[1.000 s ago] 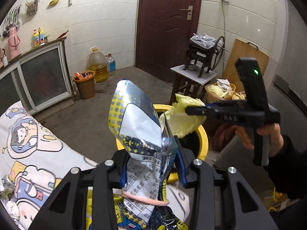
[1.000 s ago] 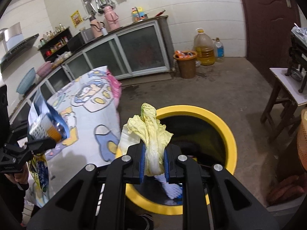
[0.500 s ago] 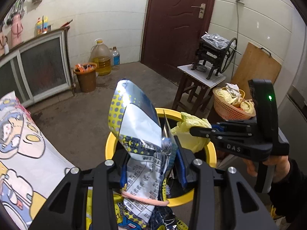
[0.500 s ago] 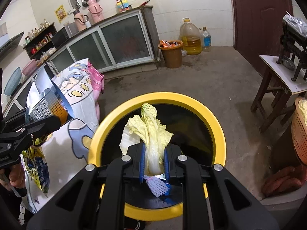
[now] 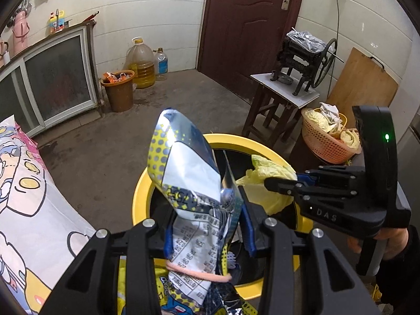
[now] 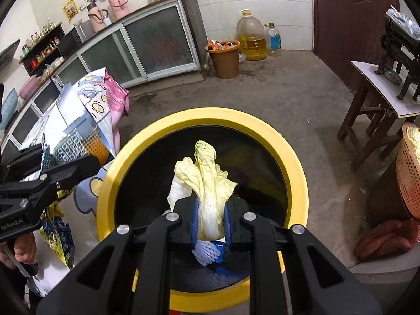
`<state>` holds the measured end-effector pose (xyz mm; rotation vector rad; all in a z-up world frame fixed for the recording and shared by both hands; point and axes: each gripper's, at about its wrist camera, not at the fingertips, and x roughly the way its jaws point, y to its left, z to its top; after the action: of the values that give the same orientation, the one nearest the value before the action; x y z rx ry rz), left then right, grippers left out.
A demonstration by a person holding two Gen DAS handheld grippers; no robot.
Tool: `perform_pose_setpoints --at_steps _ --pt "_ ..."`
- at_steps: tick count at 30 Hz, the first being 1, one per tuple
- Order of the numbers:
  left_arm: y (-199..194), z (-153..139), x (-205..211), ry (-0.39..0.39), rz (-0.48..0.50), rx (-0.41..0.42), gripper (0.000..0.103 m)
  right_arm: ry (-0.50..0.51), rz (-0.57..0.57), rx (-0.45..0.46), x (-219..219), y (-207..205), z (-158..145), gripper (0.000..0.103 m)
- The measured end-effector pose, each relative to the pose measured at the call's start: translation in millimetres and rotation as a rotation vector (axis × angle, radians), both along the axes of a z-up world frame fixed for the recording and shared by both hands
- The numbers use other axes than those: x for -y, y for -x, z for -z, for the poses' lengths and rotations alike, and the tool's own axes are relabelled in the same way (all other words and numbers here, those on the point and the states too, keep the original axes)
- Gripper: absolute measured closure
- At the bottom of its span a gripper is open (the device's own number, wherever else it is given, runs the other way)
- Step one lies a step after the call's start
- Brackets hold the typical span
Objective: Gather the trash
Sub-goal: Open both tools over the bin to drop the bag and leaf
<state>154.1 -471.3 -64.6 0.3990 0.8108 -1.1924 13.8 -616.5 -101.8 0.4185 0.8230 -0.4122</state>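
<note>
The left gripper [image 5: 207, 225] is clamped on a crumpled snack bag [image 5: 189, 181], silver inside with yellow and blue print, a pink rubber band around its lower part. The right gripper [image 6: 211, 220] is clamped on a pale yellow cabbage leaf [image 6: 207, 181], whose white stalk sits between the blue pads [image 6: 194, 218].

Both pieces of trash now hang over the yellow-rimmed bin [image 6: 294, 157]. In the right wrist view the bin's black mouth fills the centre, with the leaf at its middle and a white foam net [image 6: 207, 253] lying inside below the gripper. A second ago the bin was smaller in that view and lay lower, toward 6 o'clock; its rim has since spread out around the leaf. In the left wrist view the rim [image 5: 139, 199] a second ago only peeked out behind the bag; now much more of it shows, from 9 o'clock round to 3 o'clock of the bag. The cartoon-print tablecloth [image 5: 34, 210], which then lay wide across the left side, has slid off toward 8 o'clock.

The right gripper [image 5: 281, 183] appears at 3 o'clock in the left wrist view, lower than before, the leaf [image 5: 267, 181] over the bin's mouth. The grip on both items is unchanged.
</note>
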Motion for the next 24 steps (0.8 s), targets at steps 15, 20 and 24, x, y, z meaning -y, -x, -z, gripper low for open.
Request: perform_pose_setpoints --at_steps 15,20,24 --pt "-6 -21 -12 0.075 -0.1 0.034 0.008 0.067 0.097 -0.041 8 17 -4 0.033" --pt "-13 -41 -53 0.153 -0.136 0.041 0.008 0.055 0.137 -0.03 13 32 -8 0.033" --pt "-23 -54 -95 0.194 -0.164 0.045 0.008 0.066 0.143 -0.016 9 36 -15 0.033"
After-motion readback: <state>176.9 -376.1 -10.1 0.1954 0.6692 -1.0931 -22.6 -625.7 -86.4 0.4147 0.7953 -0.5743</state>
